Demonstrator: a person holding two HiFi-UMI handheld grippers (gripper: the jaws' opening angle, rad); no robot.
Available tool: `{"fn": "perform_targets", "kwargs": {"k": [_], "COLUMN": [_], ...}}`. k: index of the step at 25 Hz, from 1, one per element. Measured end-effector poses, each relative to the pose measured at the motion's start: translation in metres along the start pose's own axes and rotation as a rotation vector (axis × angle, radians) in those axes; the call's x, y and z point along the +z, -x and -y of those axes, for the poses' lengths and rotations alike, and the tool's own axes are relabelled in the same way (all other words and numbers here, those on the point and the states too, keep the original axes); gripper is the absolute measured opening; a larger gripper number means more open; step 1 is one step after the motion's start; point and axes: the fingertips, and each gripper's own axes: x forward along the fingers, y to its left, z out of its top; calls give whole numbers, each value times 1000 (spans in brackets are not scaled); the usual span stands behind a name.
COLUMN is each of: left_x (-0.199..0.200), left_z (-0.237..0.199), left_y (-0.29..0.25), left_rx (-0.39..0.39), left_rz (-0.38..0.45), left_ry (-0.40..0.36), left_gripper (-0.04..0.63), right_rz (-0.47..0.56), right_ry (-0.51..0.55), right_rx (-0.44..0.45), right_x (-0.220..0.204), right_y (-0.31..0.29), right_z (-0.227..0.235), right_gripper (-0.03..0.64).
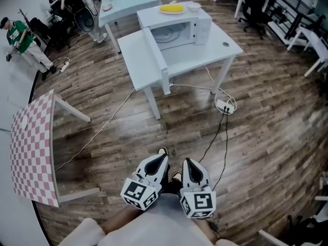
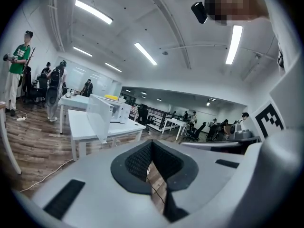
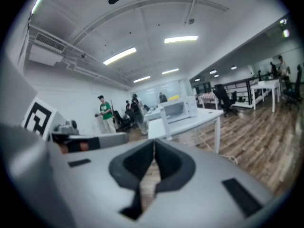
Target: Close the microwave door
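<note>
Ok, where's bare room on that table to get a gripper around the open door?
Bare tabletop lies left of the open microwave door, and there is another patch right of it, in front of the microwave. The microwave's top is crowded: a yellow item and a bowl.

White left gripper (image 1: 161, 156) and right gripper (image 1: 187, 164) each bear a black-and-white marker cube (image 1: 139, 192).

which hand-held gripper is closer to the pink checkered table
Left. The left hand-held gripper is right of the pink checkered table in the head view, apart from it; the right hand-held gripper is farther right, beyond the left one.
</note>
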Motion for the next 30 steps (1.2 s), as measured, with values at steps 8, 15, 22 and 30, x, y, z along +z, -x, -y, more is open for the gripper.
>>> {"fn": "perform_targets", "kwargs": {"k": [8,15,22,30], "left_x": [18,35,61,92], "left_z": [-28,-62,-102,-141], "left_y": [-26,-50,-78,-110], "left_rx": [1,18,28,-5], "left_rz": [15,23,39,64], "left_ry": [19,31,33,42], "left_gripper": [11,11,11,11], "right_rz": [-13,-27,-26,-15], "right_ry": [21,37,52,80], "right_rx": [-1,14,21,-1], "right_x": [17,32,54,82], "right_y": [-33,-78,-128,-178], "right_z": [7,9,13,15], "right_gripper": [23,23,23,23]}}
